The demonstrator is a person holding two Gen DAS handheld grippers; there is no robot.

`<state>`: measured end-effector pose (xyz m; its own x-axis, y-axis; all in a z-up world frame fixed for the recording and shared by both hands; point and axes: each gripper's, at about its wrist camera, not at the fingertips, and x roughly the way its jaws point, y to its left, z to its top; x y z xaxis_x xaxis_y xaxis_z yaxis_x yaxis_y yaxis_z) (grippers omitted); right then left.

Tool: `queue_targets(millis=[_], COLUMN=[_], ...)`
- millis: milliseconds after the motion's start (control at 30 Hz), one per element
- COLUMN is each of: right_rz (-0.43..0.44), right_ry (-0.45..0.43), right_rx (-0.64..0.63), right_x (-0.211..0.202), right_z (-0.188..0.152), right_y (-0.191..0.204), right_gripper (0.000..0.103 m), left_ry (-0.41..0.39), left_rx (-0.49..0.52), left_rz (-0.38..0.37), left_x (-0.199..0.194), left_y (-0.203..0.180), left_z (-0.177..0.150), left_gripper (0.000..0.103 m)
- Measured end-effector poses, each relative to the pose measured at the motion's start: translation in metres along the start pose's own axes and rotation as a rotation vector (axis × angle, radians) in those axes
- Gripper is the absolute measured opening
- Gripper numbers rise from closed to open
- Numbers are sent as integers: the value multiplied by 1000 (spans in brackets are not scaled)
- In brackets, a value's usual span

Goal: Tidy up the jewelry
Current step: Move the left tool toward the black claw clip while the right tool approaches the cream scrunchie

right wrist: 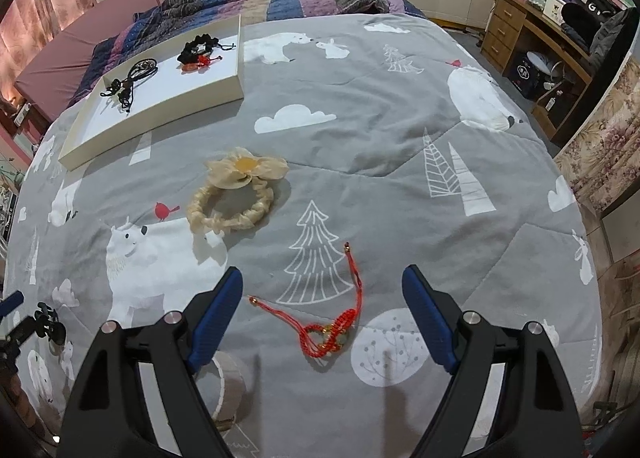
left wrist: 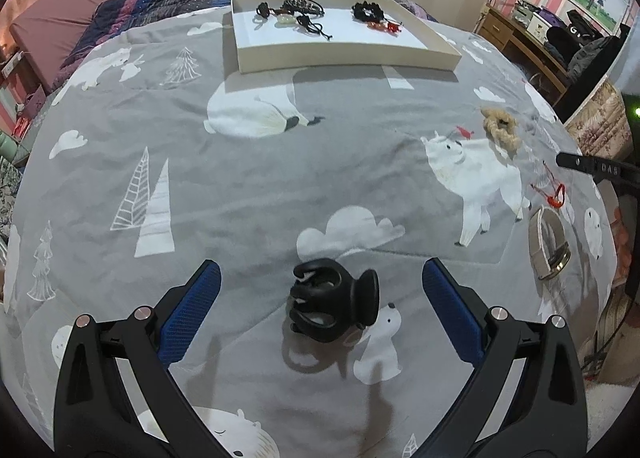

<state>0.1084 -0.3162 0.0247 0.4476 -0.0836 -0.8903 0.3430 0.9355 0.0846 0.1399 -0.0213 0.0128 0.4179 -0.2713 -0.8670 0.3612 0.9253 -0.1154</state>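
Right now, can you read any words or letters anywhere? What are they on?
"G": white letter on the black bag on the desk.
"DAB", only roughly legible: on the black bar at the left wrist view's right edge.
Blue box under the desk: white label too blurred to read.

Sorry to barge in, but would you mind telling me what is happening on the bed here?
A person is tidying jewelry and hair accessories into a shallow white tray on the bed, using two handheld grippers. The left gripper hangs open over a black claw clip; the right gripper hangs open over a red braided bracelet. Neither holds anything. A cream scrunchie and a beige strap are not yet in the tray, which already holds several dark pieces.
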Motion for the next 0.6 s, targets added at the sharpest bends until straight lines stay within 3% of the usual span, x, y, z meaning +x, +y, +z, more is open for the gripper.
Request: queue_targets(millis=[600], right_rz=[23], right_ry=[22], right_rx=[-4], right_x=[22], right_z=[21], right_y=[16], right_gripper=[82], left_ry=[22], left_rx=[40], left_rz=[-10], left_x=[11], left_y=[-7], left_z=[-9], left_gripper=[96])
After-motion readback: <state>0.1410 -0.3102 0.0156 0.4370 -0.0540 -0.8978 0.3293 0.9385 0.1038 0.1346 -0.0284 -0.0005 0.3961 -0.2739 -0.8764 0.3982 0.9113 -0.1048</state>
